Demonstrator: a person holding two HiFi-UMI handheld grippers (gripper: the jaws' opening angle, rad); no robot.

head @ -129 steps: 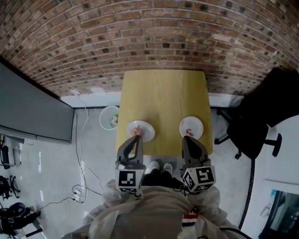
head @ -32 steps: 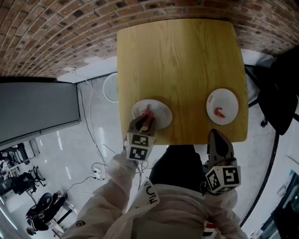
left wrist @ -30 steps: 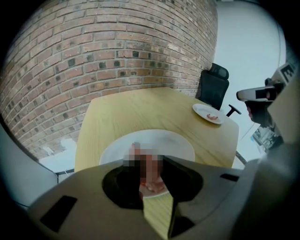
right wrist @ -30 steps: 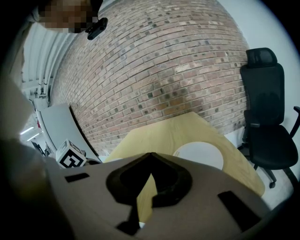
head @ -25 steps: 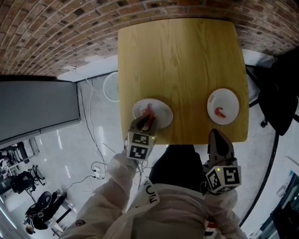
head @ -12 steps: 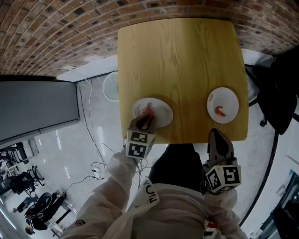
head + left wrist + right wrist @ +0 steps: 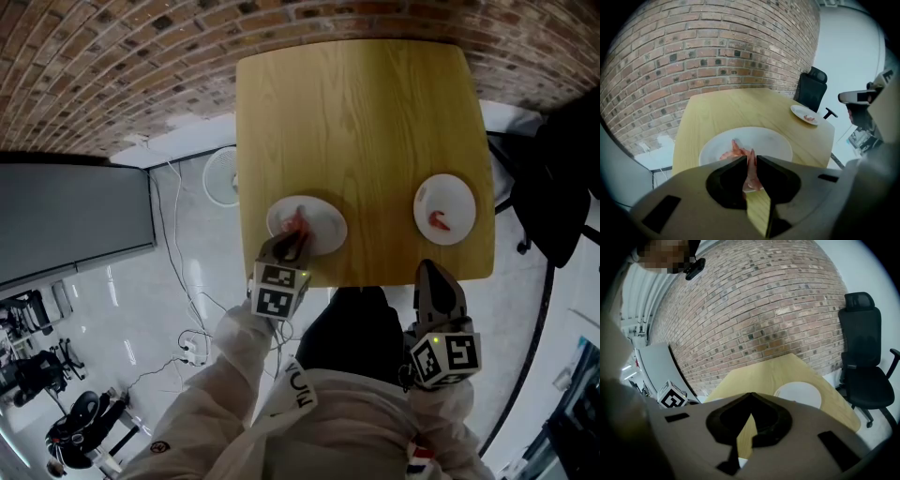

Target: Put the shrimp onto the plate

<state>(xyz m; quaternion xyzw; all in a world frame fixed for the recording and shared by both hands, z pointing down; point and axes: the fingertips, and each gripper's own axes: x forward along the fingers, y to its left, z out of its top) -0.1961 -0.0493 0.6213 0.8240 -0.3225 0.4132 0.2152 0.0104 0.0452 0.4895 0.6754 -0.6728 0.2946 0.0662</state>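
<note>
Two white plates sit near the front edge of a wooden table (image 7: 361, 122). On the left plate (image 7: 323, 220) lie pink shrimp (image 7: 298, 223). My left gripper (image 7: 294, 240) reaches over that plate's near rim. In the left gripper view it (image 7: 751, 158) is shut on one shrimp (image 7: 751, 169), which stands up in the narrow gap between the jaws, and another shrimp (image 7: 732, 151) lies on the plate (image 7: 773, 143) behind. The right plate (image 7: 455, 197) holds one shrimp (image 7: 438, 220). My right gripper (image 7: 431, 269) hangs off the table's front edge, short of that plate, shut and empty (image 7: 750, 394).
A black office chair (image 7: 562, 178) stands right of the table. On the floor to the left are a round white fan (image 7: 222, 175), a grey panel (image 7: 75, 220) and cables. A brick wall (image 7: 141, 56) runs behind the table.
Five seconds ago both grippers reached their plates; the right one has since pulled back off the table. Over the last second the left gripper has stayed at its plate's near rim.
</note>
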